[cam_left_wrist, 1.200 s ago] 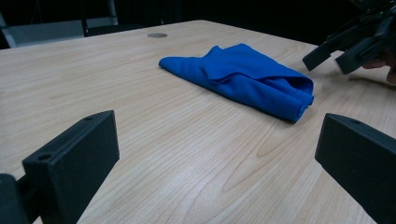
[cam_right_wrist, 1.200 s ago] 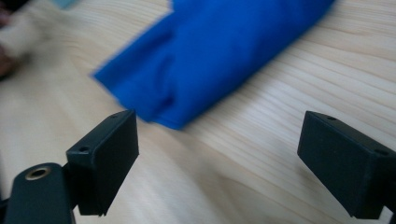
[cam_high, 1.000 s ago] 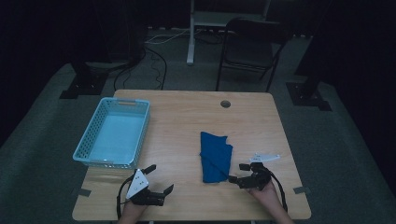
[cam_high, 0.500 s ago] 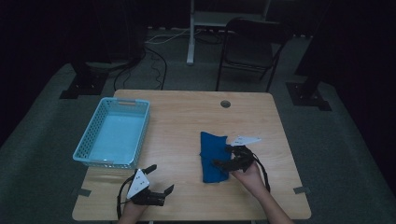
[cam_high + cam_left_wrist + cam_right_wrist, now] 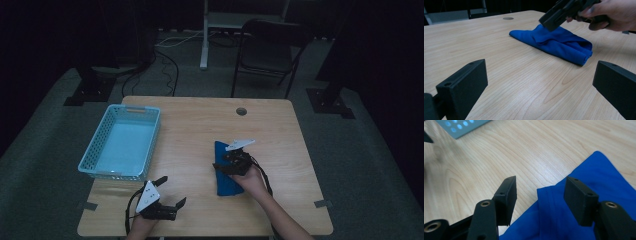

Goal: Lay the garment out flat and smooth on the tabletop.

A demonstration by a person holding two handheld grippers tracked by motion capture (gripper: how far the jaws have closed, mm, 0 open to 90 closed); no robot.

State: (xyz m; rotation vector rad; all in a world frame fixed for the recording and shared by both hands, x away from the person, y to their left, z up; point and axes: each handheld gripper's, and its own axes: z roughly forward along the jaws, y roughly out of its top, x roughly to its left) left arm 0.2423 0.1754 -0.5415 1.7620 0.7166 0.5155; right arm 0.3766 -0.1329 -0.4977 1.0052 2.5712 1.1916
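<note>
Your right tongs (image 5: 220, 166) sit over the left edge of the blue cloth (image 5: 227, 181), just right of the worktop's (image 5: 200, 130) centre, with your hand behind them toward five o'clock. Their jaws have just been closing and now stand partly apart; in the right gripper view (image 5: 539, 192) a raised corner of the cloth (image 5: 584, 170) lies in the gap between them, but neither pad presses on it, so nothing is gripped yet. One jaw hangs over bare wood, the other over the fabric. The cloth is folded into a long strip that runs from about twelve to six o'clock in the high view, flat on the wood, well apart from the basket (image 5: 122, 142). In the left gripper view the cloth (image 5: 559, 43) shows a rolled, doubled end toward the camera and a loose flap on top, with the right tongs' (image 5: 546, 23) black body tilted down onto its far part; whether their tips touch the fabric there you cannot tell. Your left tongs (image 5: 172, 190) rest low at the worktop's near edge, around seven o'clock from the cloth, pointing toward it. Their jaws stand wide apart with nothing between them but bare wood, as the left gripper view (image 5: 539, 82) makes plain. The light blue basket stands at the worktop's left side, at about ten o'clock from the cloth.
</note>
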